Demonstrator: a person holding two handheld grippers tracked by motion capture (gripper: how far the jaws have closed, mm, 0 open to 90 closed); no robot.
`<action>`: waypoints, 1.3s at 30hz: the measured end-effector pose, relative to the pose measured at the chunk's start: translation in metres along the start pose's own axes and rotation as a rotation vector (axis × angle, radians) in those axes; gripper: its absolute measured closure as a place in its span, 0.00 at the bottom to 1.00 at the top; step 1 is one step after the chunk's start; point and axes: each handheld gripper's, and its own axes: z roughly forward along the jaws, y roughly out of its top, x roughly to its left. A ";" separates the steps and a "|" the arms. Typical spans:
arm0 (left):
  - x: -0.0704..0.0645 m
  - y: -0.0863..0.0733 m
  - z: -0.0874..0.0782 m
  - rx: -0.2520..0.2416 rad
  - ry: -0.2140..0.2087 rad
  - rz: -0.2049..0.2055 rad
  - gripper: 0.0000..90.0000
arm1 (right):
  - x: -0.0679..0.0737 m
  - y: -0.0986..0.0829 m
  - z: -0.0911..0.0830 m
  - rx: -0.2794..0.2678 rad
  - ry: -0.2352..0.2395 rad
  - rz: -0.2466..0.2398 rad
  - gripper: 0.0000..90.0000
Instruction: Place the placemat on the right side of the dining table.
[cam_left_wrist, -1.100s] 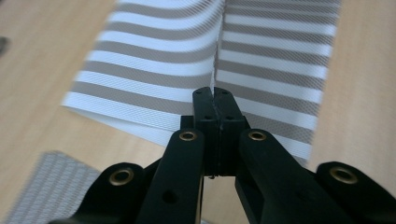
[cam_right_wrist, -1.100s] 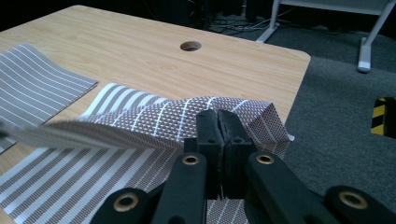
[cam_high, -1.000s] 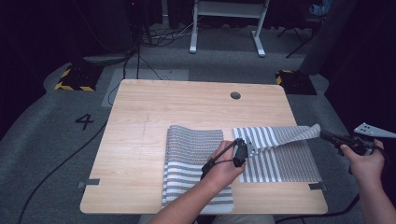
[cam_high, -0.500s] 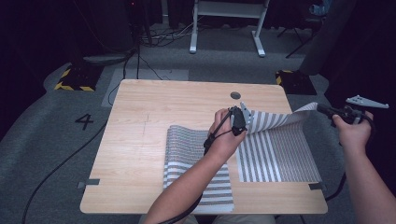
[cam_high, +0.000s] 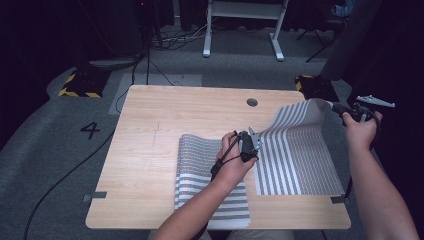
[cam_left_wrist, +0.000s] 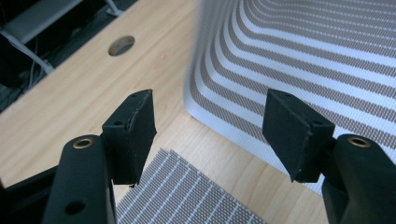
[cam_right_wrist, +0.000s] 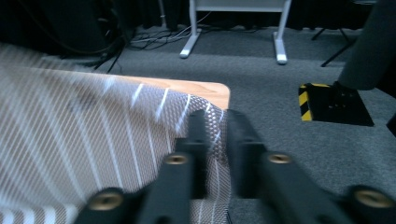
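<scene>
Two grey-and-white striped mats are on the wooden table (cam_high: 150, 130). The left mat (cam_high: 210, 175) (cam_left_wrist: 187, 198) lies flat and hangs over the near edge. The right mat (cam_high: 295, 150) (cam_left_wrist: 303, 56) (cam_right_wrist: 93, 140) lies beside it, its far right corner lifted off the table. My right gripper (cam_high: 336, 107) (cam_right_wrist: 215, 126) is shut on that corner, out past the table's right side. My left gripper (cam_high: 250, 142) (cam_left_wrist: 210, 130) hovers open at the right mat's far left corner, with nothing between its jaws.
A round cable hole (cam_high: 252, 102) (cam_left_wrist: 120, 45) sits in the table's far right part. A white desk frame (cam_high: 240, 30) and cables stand on the grey floor beyond. Yellow-black blocks (cam_high: 80, 85) (cam_right_wrist: 334, 102) rest on the floor near both far table corners.
The right mat was raised along its far edge by both grippers. My left gripper has since let go and dropped back toward me. My right gripper carried its corner farther away.
</scene>
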 end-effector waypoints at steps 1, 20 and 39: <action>0.000 -0.002 0.001 0.008 -0.012 -0.007 0.39 | -0.001 -0.004 0.001 -0.013 0.003 0.014 0.65; -0.036 -0.030 -0.005 0.098 -0.181 0.057 0.37 | 0.010 -0.095 -0.081 0.120 0.113 -0.043 0.50; -0.084 -0.050 -0.024 0.174 -0.347 0.140 0.36 | 0.009 -0.187 -0.136 0.324 0.163 0.058 0.52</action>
